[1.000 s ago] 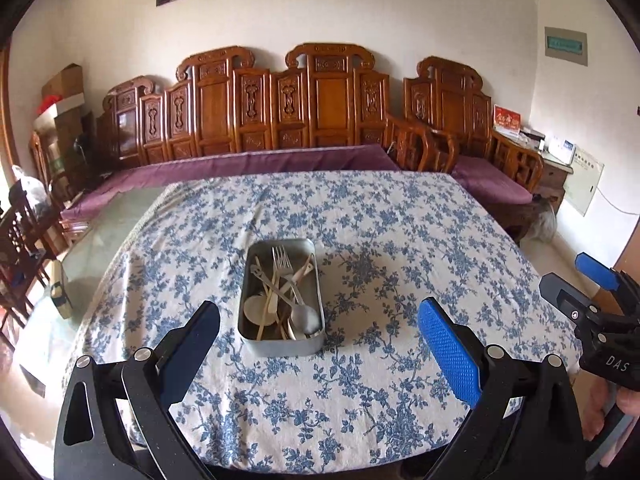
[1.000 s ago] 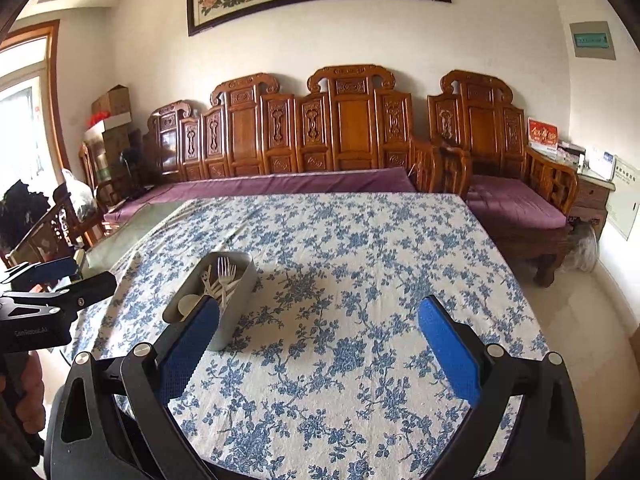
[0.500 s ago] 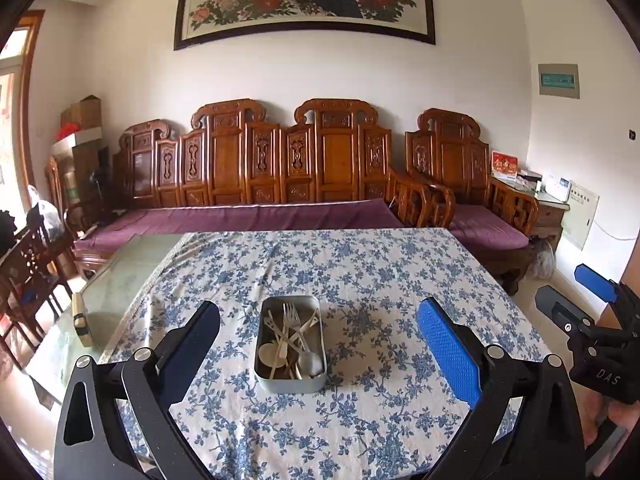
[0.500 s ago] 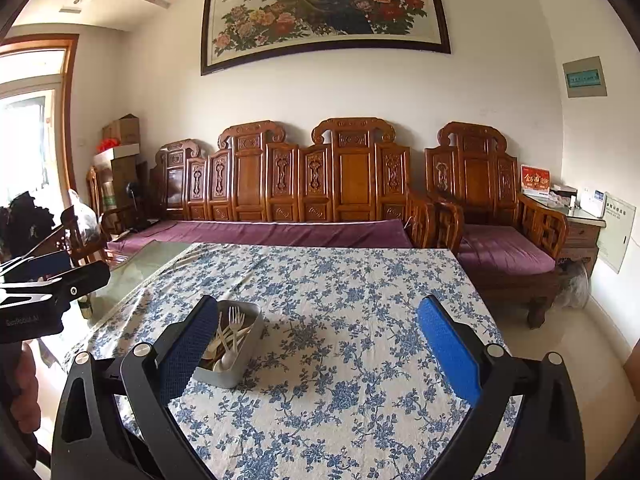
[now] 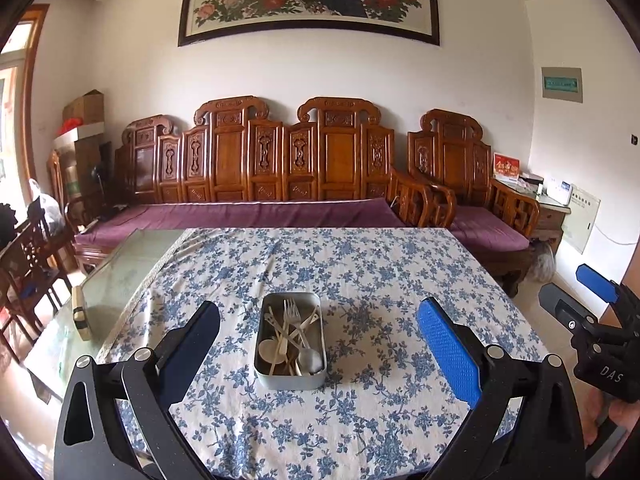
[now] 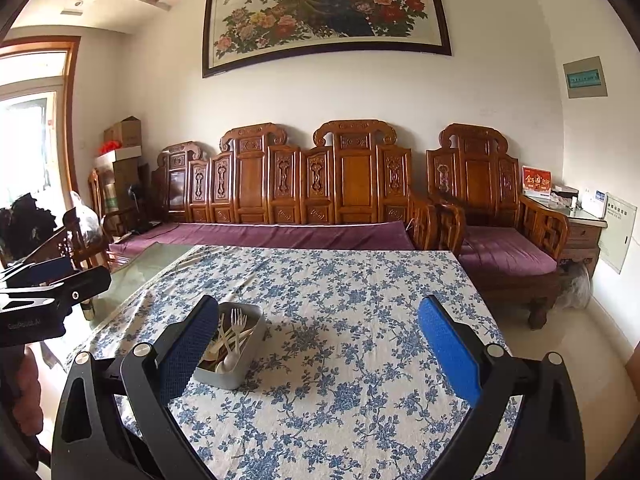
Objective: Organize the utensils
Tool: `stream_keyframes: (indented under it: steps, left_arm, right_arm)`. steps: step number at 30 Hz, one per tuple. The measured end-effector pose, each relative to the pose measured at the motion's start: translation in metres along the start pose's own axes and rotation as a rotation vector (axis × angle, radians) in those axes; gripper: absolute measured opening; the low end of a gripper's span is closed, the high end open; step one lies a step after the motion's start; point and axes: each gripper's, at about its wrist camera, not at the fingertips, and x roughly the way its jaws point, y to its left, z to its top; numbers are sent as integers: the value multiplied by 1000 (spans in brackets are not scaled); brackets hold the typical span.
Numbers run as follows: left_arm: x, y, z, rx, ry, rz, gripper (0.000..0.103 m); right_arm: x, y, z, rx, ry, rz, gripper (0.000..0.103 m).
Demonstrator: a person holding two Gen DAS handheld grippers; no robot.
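Note:
A grey metal tin [image 5: 291,376] sits on the table with the blue floral cloth [image 5: 360,280], holding several pale utensils: forks [image 5: 291,312], spoons [image 5: 310,358] and thin sticks. My left gripper [image 5: 320,340] is open and empty, held back from the tin, which shows between its fingers. My right gripper [image 6: 316,336] is open and empty too; the tin [image 6: 234,374] lies just beyond its left finger [image 6: 188,356]. Each gripper appears at the edge of the other's view: the right gripper [image 5: 580,300] and the left gripper [image 6: 60,280].
A carved wooden bench [image 5: 280,168] with purple cushions runs behind the table. A bare glass strip [image 5: 120,272] of the tabletop lies left of the cloth, with a small block [image 5: 80,312] on it. Wooden chairs [image 5: 28,256] stand at the left, a side cabinet [image 6: 580,228] at the right.
Both cameras have tilted up and pulled back from the table, so the tin sits lower and smaller and the wall painting has come into view. Both grippers stayed open.

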Motion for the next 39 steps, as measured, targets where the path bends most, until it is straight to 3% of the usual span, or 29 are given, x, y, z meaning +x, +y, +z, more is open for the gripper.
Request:
stream_keyframes:
  steps: [39]
  left_arm:
    - [-1,-1,-5,-5,3,-5,95]
  right_arm:
    - [3,-1,0,3,1,5,100]
